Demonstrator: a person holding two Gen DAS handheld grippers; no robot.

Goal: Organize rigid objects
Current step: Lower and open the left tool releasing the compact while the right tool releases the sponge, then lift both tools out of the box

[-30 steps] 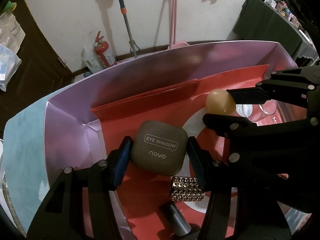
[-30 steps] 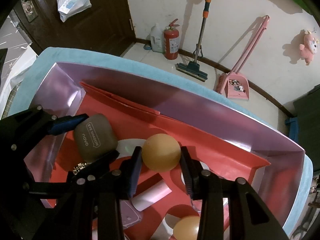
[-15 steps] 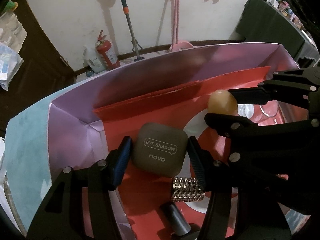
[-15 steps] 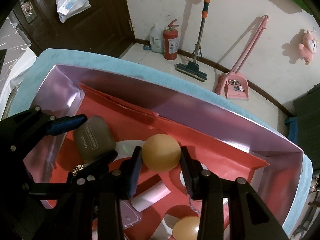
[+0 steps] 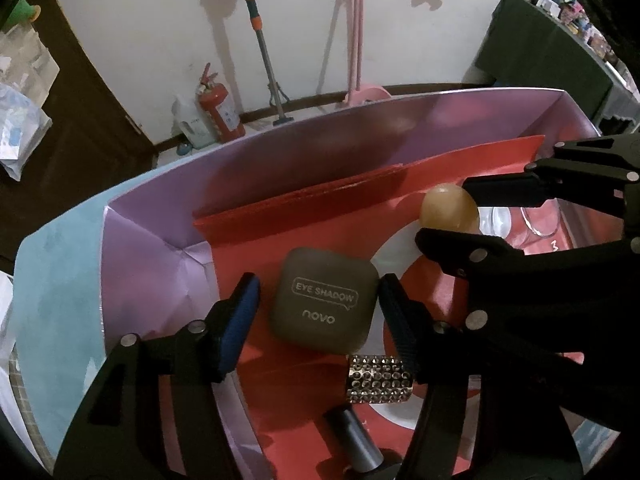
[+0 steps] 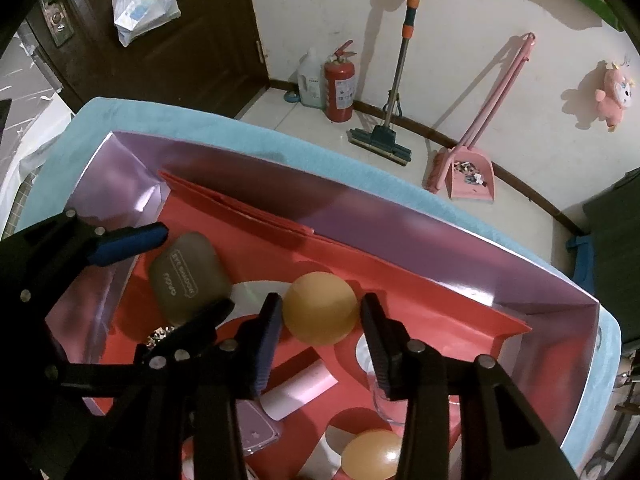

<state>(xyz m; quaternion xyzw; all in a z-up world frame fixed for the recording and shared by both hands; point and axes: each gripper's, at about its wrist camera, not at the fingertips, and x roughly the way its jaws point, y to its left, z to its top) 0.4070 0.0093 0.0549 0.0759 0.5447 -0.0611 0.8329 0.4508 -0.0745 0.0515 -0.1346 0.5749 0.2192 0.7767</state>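
A taupe eye shadow case (image 5: 324, 300) lies flat on the red floor of a pink-walled box (image 5: 280, 168). My left gripper (image 5: 319, 284) straddles it with jaws opening; the blue left pad stands clear of the case and the right pad is just off its edge. An orange ball (image 6: 320, 308) rests on the box floor between the fingers of my right gripper (image 6: 322, 300), whose jaws are opening with a thin gap at each pad. The case (image 6: 188, 276) and the left gripper's blue finger show at the left of the right wrist view. The ball (image 5: 448, 212) also appears between the right gripper's black fingers.
A studded cylinder (image 5: 378, 378) and a dark tube (image 5: 356, 436) lie near the case. A second orange ball (image 6: 372, 456), a pale card (image 6: 300, 390) and a clear glass piece (image 5: 540, 220) sit in the box. Teal cloth (image 5: 52, 280) surrounds it.
The left jaws have spread away from the eye shadow case, which stays on the box floor. The right jaws have parted slightly from the orange ball. Neither hand has shifted.
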